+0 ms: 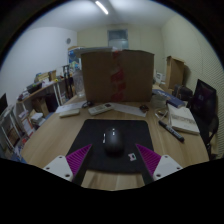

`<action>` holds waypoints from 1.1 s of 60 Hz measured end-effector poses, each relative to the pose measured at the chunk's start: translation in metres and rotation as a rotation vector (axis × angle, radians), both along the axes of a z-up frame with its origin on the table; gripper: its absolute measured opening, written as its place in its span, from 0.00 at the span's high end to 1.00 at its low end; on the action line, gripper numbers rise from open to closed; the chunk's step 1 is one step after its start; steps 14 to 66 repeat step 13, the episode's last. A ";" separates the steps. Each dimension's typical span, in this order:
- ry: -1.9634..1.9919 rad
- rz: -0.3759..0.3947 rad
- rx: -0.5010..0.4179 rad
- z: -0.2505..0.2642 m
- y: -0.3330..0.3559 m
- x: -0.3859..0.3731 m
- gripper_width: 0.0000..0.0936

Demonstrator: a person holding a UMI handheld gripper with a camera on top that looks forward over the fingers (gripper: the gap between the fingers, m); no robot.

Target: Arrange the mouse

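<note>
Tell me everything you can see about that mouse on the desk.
The mouse is dark, black or grey, with a smooth rounded shell that looks like plastic. It lies flat on a black mouse mat on the wooden table, pointing away from the camera. It sits just ahead of the open gripper, between its finger lines; nothing grips it.

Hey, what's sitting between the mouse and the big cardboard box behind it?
In the gripper view, beyond the mouse comes bare black mouse mat, then a white keyboard lying just before the cardboard box. The open gripper has the mouse just ahead of its fingers.

dark mouse (113,141), centred on black mat (95,132)
</note>
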State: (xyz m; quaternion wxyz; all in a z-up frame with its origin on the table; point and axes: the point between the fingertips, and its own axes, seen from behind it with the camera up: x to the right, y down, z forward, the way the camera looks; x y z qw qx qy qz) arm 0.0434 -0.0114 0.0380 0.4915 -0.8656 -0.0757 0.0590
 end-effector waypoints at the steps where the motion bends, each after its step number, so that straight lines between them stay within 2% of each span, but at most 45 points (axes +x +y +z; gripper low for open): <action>1: 0.010 0.004 0.006 0.003 -0.006 0.002 0.08; 13: 0.122 -0.001 0.092 0.018 -0.076 0.040 0.10; 66: 0.122 -0.001 0.092 0.018 -0.076 0.040 0.10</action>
